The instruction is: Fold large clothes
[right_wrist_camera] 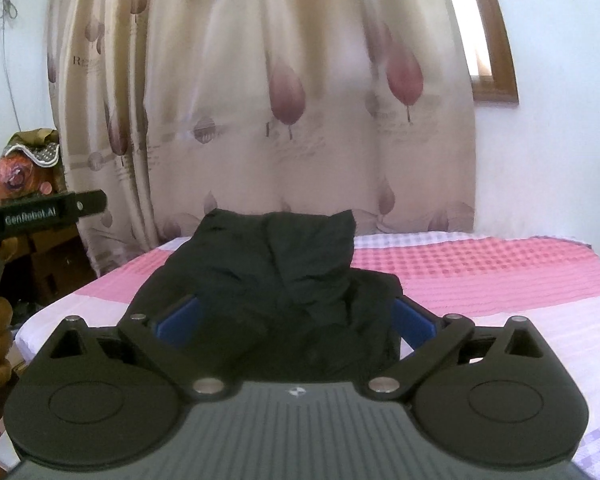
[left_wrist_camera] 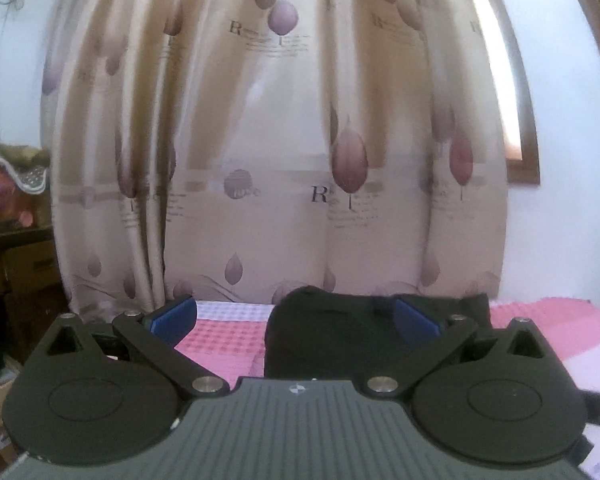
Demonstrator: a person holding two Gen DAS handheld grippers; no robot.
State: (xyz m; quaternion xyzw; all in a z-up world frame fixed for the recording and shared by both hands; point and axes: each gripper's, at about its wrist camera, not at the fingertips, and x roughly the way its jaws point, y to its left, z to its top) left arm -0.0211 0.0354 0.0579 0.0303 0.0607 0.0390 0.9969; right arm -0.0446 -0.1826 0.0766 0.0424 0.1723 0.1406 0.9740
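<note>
The right gripper (right_wrist_camera: 296, 320) is standing with its jaws spread wide and released, its blue pads (right_wrist_camera: 178, 322) flanking the near end of the black garment (right_wrist_camera: 276, 276) without pressing on it. The left gripper (left_wrist_camera: 296, 316) is likewise showing its jaws wide apart and grasping nothing, one blue pad (left_wrist_camera: 174, 318) hanging over the bed (left_wrist_camera: 224, 336), the other in front of the dark cloth.

The garment is lying as a soft, matte, crumpled bundle, roughly folded, with wrinkled ridges and two small peaks at its far end. It is resting on the bed toward the left side, its long axis running from the near edge toward the far edge by the curtain (right_wrist_camera: 300, 120). The bed cover is a pink, white and lilac checked weave with a ribbed texture. The curtain is hanging in glossy beige folds printed with mauve leaves
</note>
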